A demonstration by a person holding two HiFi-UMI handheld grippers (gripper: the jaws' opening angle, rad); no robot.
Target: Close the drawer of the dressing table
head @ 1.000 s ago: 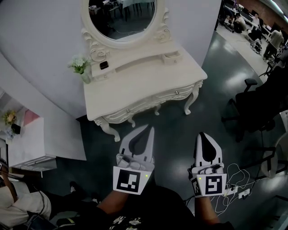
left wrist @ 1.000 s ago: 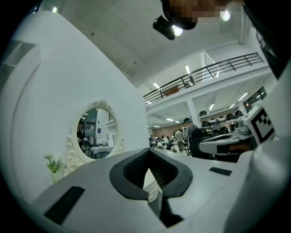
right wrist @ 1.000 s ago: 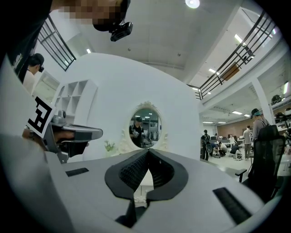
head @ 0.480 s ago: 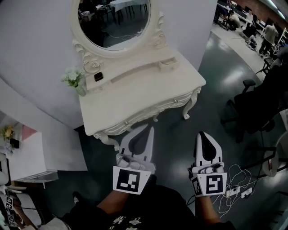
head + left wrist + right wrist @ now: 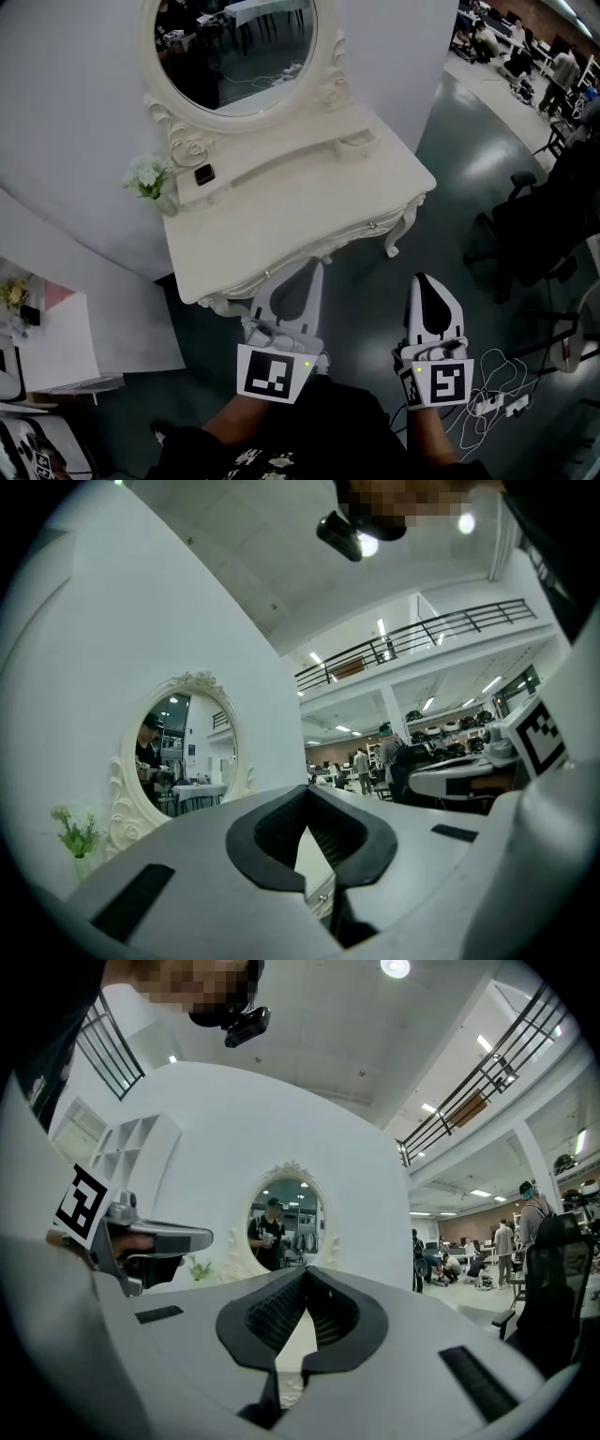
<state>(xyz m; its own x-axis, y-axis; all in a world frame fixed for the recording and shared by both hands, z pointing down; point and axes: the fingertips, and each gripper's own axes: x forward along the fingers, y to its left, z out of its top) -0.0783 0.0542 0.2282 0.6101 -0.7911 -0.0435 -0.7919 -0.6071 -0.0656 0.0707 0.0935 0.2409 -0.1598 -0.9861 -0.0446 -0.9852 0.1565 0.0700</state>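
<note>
The white dressing table (image 5: 309,199) stands ahead against the curved wall, with an oval mirror (image 5: 234,42) on top. Its carved drawer front (image 5: 352,234) with a small knob (image 5: 372,224) faces me; I cannot tell whether the drawer stands out. My left gripper (image 5: 316,267) is shut and empty, and its tip overlaps the table's front edge in the head view. My right gripper (image 5: 419,279) is shut and empty, over the floor a little short of the table's right leg (image 5: 392,242). In the left gripper view the left gripper (image 5: 307,789) points level at the table, as does the right gripper (image 5: 305,1269) in its own view.
A small vase of white flowers (image 5: 150,180) and a dark little box (image 5: 202,174) sit at the table's back left. A black office chair (image 5: 534,225) stands to the right. Cables and a power strip (image 5: 492,401) lie on the floor by my right hand. A low white shelf (image 5: 56,342) is at the left.
Both grippers have moved forward toward the table, still shut. The table's front edge, once well ahead of the left gripper's tip, now meets it in the head view.
</note>
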